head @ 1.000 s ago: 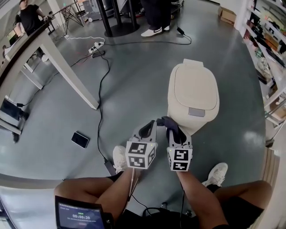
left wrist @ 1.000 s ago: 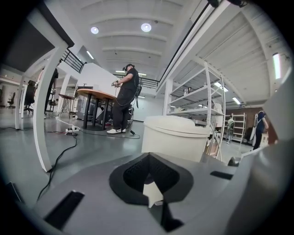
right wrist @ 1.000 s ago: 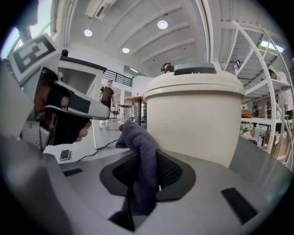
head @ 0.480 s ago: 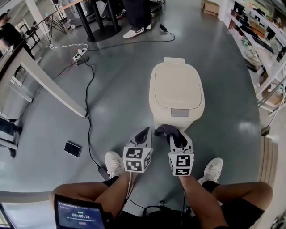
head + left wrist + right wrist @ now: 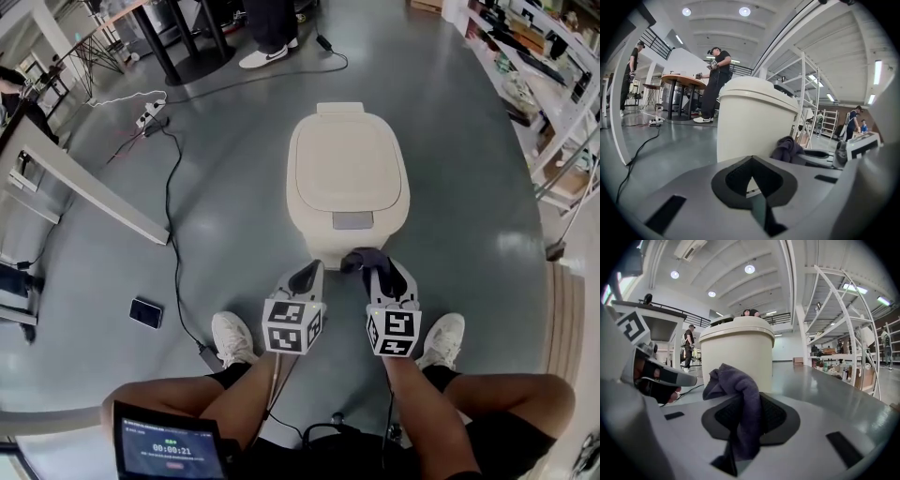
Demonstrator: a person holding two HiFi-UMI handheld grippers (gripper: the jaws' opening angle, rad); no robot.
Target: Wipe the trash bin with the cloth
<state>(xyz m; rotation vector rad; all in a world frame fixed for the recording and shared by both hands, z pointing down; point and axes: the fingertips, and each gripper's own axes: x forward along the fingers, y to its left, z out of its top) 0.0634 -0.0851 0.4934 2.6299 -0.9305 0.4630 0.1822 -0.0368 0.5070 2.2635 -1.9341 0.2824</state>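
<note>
The trash bin (image 5: 347, 173) was seen just ahead of the cloth (image 5: 360, 259), pinched in the jaws of the right gripper (image 5: 379, 274) (left gripper (image 5: 307, 277) jaws pressed together, bare).

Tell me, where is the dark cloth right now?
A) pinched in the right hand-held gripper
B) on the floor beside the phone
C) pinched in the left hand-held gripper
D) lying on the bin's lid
A: the right gripper view shows the dark cloth clamped between the jaws of the right hand-held gripper.
</note>
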